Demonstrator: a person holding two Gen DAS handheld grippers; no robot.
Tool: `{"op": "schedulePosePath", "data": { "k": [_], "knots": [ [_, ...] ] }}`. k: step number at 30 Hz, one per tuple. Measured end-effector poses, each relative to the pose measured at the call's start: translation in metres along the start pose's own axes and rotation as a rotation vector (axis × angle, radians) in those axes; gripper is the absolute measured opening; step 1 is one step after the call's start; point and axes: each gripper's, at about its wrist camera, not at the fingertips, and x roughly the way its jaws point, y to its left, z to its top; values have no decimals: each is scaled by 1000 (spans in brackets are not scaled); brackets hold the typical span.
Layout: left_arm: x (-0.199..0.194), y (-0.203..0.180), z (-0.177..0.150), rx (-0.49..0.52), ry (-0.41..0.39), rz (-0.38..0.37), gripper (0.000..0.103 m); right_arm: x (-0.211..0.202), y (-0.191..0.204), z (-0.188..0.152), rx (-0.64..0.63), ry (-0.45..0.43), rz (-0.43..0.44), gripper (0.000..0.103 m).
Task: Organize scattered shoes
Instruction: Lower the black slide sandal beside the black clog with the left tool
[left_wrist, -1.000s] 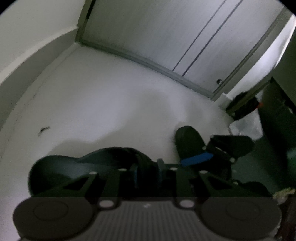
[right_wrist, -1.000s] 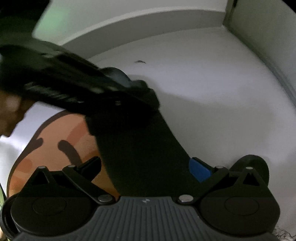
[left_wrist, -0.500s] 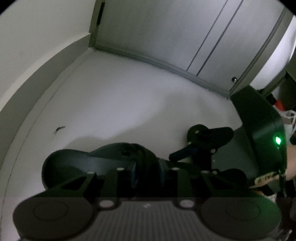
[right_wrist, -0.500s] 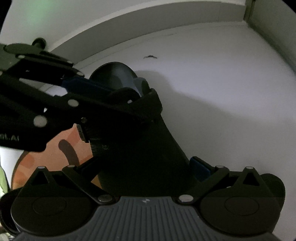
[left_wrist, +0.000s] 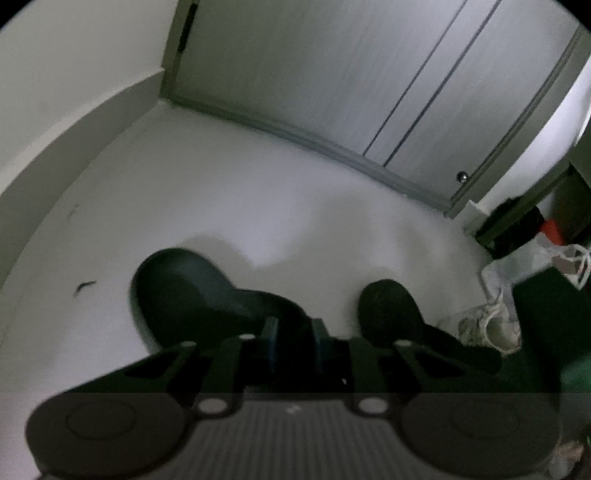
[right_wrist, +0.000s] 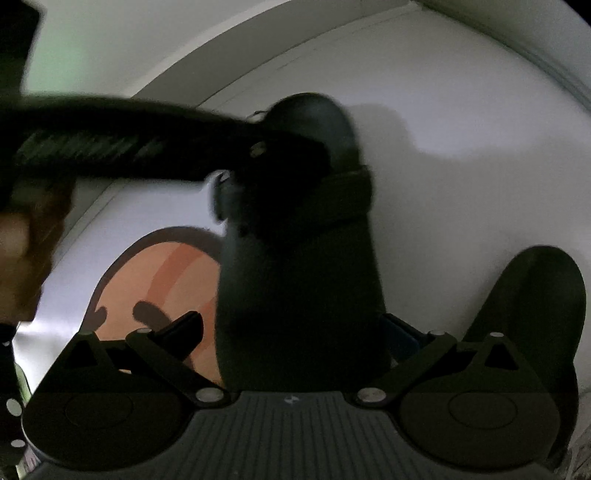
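Left gripper (left_wrist: 293, 345): jaws close together and closing on the strap of a dark slipper (left_wrist: 192, 291); its toe sticks out ahead and to the left, over the white floor (left_wrist: 221, 192). Right gripper (right_wrist: 291, 332): jaws wide apart w/ the slipper's back end between them; can't tell if they press on it. A second dark slipper (right_wrist: 532, 306) lies just to the right. Farther off: white sneaker (left_wrist: 491, 325), then closet doors (left_wrist: 332, 74).

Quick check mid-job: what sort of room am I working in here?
Probably a home entryway or hallway: pale bare floor, grey sliding closet doors, dark slippers and a white sneaker on the floor.
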Motion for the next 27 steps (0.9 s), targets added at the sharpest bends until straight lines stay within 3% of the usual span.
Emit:
{"op": "schedulePosePath", "data": {
  "k": [4,7,10,17,19,23,27],
  "knots": [
    [6,-8,2,30,4,-20,20,1,10,-6,-17,-5,-16,102],
    [13,-14,7,83,38,-50,20,-3,17,-5,40,-6,-10,102],
    [22,-19,18,114,90,-97,18,-4,18,-7,65,-2,-38,97],
    [34,-34,22,154,136,-170,11,-13,3,-20,206,-18,-24,73],
    [35,-43,21,179,150,-203,12,-12,2,-27,222,-7,-4,73],
    [30,-48,20,212,142,-177,12,-14,5,-34,222,-22,-11,73],
    [23,-36,21,183,122,-169,11,-21,2,-32,243,-78,-52,88]
  ]
}}
